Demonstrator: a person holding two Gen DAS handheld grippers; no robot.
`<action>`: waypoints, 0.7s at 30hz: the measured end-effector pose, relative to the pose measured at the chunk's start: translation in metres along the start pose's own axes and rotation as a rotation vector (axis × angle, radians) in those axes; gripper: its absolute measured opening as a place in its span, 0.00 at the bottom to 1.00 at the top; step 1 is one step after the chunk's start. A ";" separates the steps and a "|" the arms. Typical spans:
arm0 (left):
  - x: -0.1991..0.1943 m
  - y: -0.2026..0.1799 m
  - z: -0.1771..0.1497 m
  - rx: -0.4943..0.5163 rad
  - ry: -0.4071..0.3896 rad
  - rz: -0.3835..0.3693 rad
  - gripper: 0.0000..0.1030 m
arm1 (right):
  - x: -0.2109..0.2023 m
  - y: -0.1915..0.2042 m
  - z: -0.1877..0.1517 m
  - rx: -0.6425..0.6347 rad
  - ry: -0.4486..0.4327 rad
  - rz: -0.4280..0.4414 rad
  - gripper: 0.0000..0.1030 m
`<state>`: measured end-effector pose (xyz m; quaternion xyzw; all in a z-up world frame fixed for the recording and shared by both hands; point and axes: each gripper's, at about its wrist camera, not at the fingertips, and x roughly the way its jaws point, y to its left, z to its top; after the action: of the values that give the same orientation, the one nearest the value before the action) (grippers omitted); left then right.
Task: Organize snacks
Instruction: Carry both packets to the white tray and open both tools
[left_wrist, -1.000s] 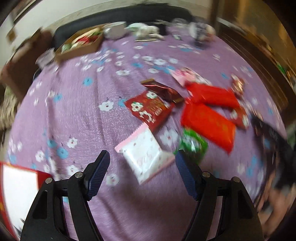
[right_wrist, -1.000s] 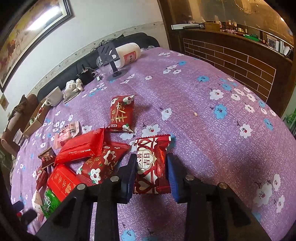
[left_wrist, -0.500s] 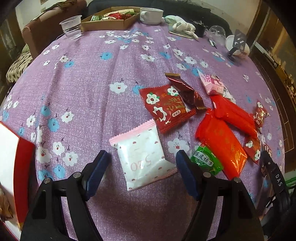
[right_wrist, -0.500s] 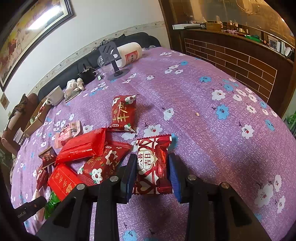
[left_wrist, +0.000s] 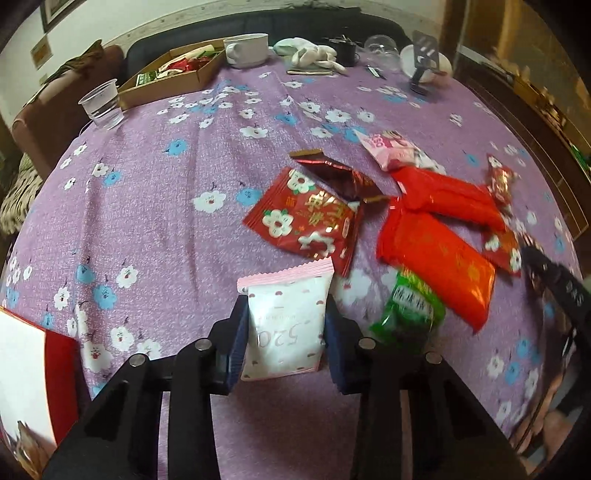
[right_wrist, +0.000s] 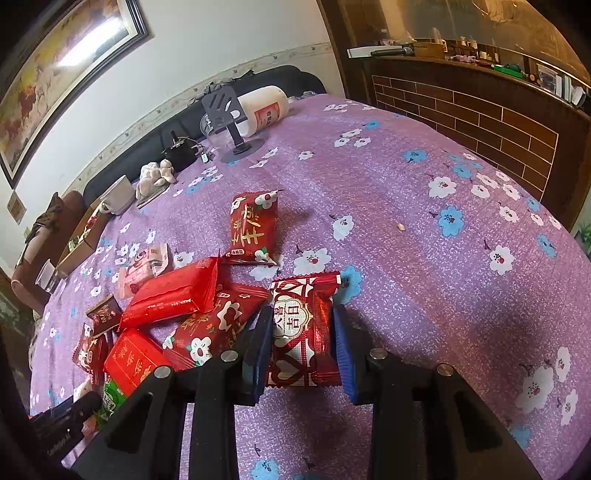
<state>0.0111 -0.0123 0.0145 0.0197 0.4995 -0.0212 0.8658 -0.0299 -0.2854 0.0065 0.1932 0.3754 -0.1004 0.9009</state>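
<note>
A white packet with a pink top edge (left_wrist: 286, 295) lies on the purple flowered tablecloth (left_wrist: 155, 206). My left gripper (left_wrist: 286, 314) has it between its blue pads, and the jaws are closing against its sides. In the right wrist view, a red packet with heart patterns (right_wrist: 301, 332) sits between the pads of my right gripper (right_wrist: 302, 321), whose jaws are closing tight on it. A heap of loose snacks lies between the two grippers: a red flowered packet (left_wrist: 306, 218), two plain red packets (left_wrist: 436, 258), a green packet (left_wrist: 410, 306) and a pink packet (left_wrist: 391, 147).
At the far left, a cardboard box (left_wrist: 173, 77) holds snacks, with a clear plastic cup (left_wrist: 101, 105) and a white mug (left_wrist: 247, 50) near it. A red and white box (left_wrist: 29, 369) is at the near left. A phone stand (right_wrist: 229, 118) and another red packet (right_wrist: 253, 229) stand further back.
The left gripper's jaws went from wide apart around the white packet to pressed against its sides. The right gripper stayed on the red heart packet.
</note>
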 end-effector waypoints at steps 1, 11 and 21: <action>-0.001 0.002 -0.002 0.001 0.003 -0.006 0.33 | 0.000 0.000 0.000 0.000 0.000 0.001 0.32; -0.038 0.010 -0.062 0.074 -0.005 -0.110 0.32 | 0.000 -0.006 0.000 0.030 -0.004 0.042 0.31; -0.067 -0.009 -0.109 0.199 -0.039 -0.218 0.32 | -0.025 -0.023 -0.017 0.079 0.050 0.093 0.29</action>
<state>-0.1174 -0.0144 0.0174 0.0508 0.4770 -0.1649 0.8618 -0.0658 -0.2986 0.0072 0.2484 0.3839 -0.0683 0.8867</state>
